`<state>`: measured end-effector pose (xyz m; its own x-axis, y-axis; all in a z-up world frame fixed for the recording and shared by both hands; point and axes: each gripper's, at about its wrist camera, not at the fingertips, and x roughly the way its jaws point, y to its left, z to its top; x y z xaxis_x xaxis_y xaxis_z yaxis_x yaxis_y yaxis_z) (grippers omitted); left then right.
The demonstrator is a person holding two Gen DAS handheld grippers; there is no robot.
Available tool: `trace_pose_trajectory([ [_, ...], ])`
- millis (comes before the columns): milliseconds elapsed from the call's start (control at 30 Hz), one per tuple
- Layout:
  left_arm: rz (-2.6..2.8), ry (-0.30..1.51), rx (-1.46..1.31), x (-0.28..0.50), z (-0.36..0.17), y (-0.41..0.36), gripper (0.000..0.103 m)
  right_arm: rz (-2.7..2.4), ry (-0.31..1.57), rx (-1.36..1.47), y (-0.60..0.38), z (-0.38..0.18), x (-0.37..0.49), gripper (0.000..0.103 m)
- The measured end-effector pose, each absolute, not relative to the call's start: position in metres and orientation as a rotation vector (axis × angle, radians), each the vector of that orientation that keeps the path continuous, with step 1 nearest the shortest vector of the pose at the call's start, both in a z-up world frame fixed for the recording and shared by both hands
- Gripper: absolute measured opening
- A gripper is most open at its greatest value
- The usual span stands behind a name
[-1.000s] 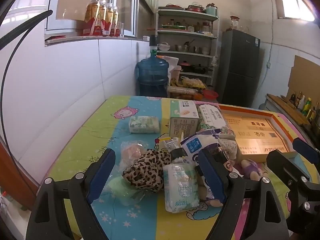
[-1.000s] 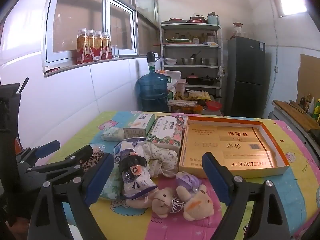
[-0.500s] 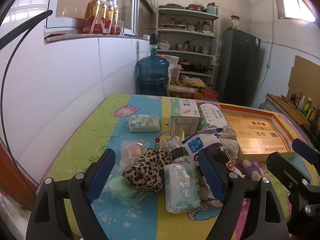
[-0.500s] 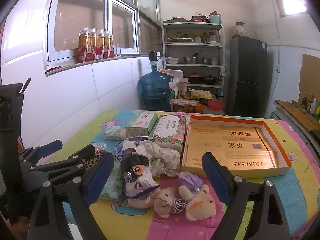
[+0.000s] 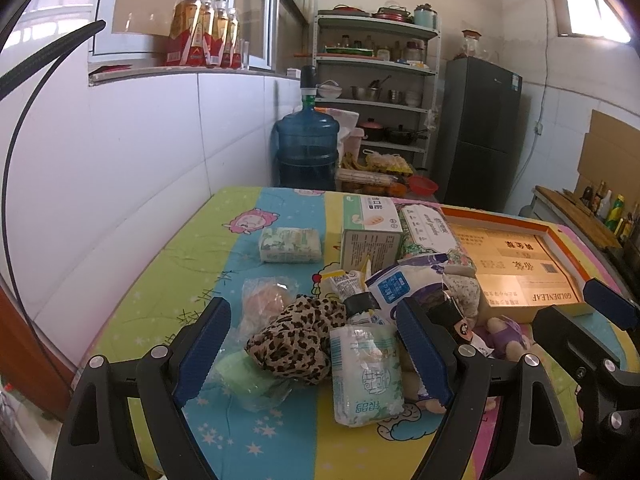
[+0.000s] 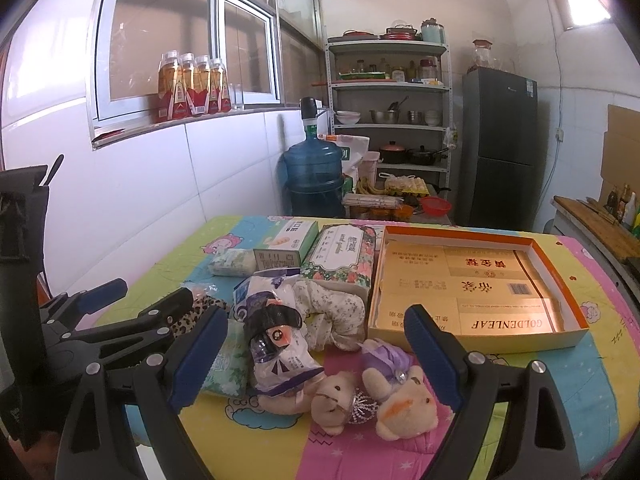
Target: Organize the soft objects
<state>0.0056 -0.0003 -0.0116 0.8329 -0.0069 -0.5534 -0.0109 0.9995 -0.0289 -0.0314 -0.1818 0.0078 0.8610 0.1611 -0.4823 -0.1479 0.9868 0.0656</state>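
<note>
A pile of soft things lies on the colourful tablecloth: a leopard-print cloth, a tissue pack, a green bagged item, a pink bagged item and a white-blue bag. Two small teddy bears and a floral cloth bundle lie by the open orange-rimmed box. My left gripper is open and empty, above the leopard cloth. My right gripper is open and empty, above the bears.
A small tissue pack, a green-white carton and a floral tissue pack lie further back. The white tiled wall runs along the left. A water jug, shelves and a fridge stand beyond.
Both views have shifted very slightly; nothing on the table moved and both grippers stay open.
</note>
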Motion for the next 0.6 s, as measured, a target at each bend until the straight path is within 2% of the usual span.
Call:
trace_pose_trajectory([
  [600,-0.001,0.588,-0.038,0.0047,-0.0136,0.0,0.086,0.178,0.518,0.03,-0.178,0.0047,-0.0313,0.09],
])
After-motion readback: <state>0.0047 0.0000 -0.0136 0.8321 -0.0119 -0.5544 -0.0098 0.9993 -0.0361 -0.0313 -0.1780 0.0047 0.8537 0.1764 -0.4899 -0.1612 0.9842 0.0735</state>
